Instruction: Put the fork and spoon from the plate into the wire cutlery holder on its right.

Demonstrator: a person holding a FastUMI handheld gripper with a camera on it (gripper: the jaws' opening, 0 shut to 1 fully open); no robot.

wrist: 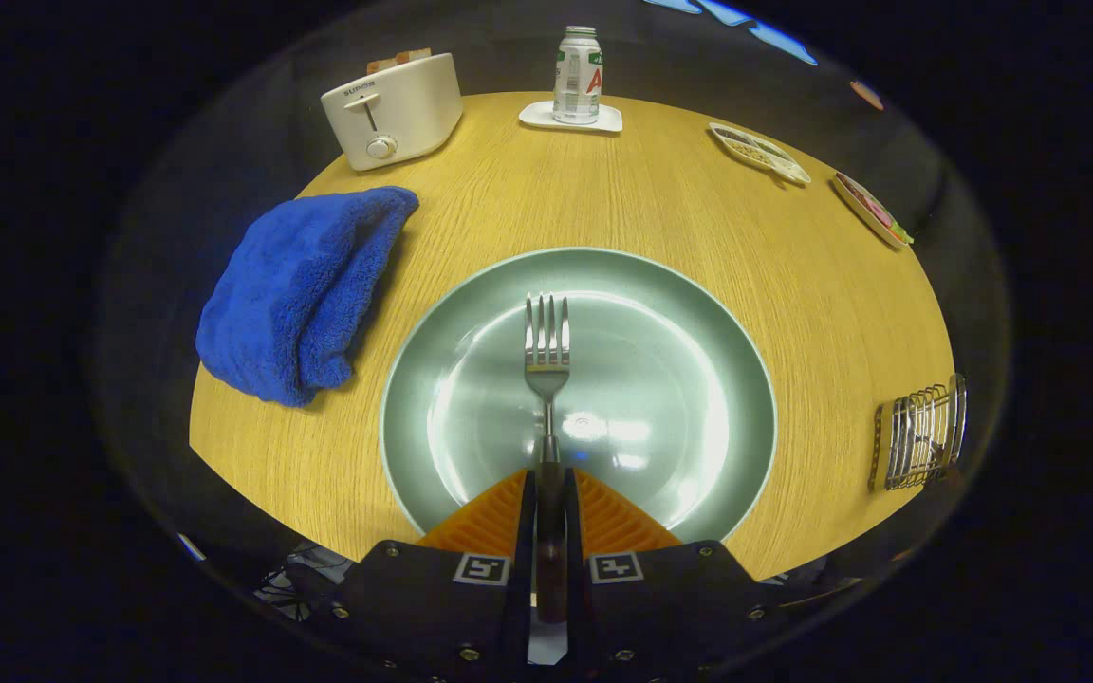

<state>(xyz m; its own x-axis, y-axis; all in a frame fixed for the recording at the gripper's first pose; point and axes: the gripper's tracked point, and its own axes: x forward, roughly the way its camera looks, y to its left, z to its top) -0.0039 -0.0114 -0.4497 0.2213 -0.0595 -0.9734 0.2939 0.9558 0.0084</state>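
Observation:
My gripper (547,479) is shut on the dark handle of a metal fork (546,351). The fork points straight ahead from between the fingers, its tines over the middle of a pale green plate (698,313). The plate lies on the wooden table just ahead of the fingers and under them. The wire cutlery holder (921,436) stands at the table's edge to the right of the plate, apart from it. I see no spoon on the plate.
A blue towel (305,289) lies left of the plate. Beyond it stands a white toaster (395,109). A can (578,74) on a white coaster stands at the far edge. Two small dishes (760,152) (872,211) lie at the far right.

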